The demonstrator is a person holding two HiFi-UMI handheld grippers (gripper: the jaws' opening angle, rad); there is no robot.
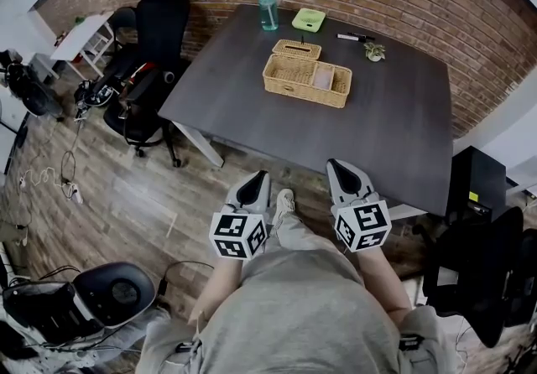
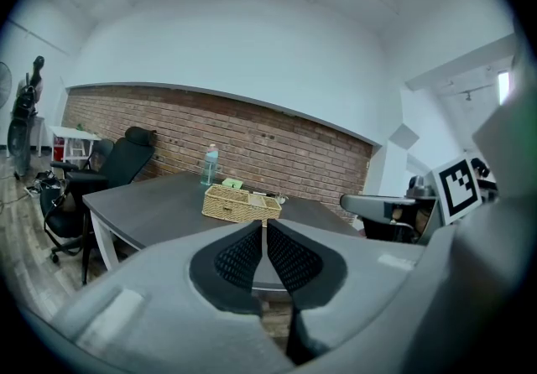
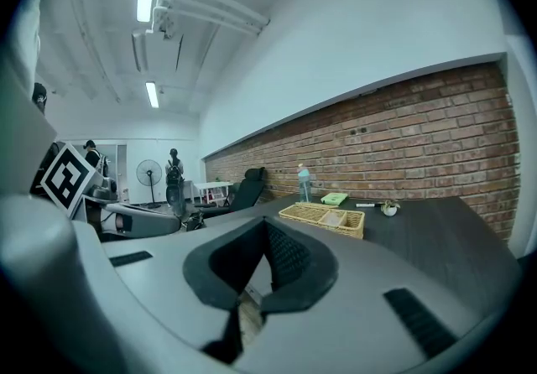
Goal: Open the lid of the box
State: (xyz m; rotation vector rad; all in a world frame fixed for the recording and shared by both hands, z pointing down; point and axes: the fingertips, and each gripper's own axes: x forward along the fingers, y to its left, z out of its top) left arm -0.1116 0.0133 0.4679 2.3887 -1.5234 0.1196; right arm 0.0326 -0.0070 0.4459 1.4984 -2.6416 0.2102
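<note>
Box [image 1: 306, 81] of wicker stands well back on the table [image 1: 403, 129], its lid [image 1: 296, 49] at the far side. The left gripper [image 1: 258, 181] and right gripper [image 1: 337, 168] hang short of the near edge, fingers closed on nothing. It looks light, so it could slide or tip if the lid is pulled unbraced, and a long reach might knock the bottle [image 1: 267, 6]; no writing is readable anywhere.

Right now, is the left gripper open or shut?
Shut. The left gripper shows its two dark pads meeting at the tips, with nothing between them.
</note>
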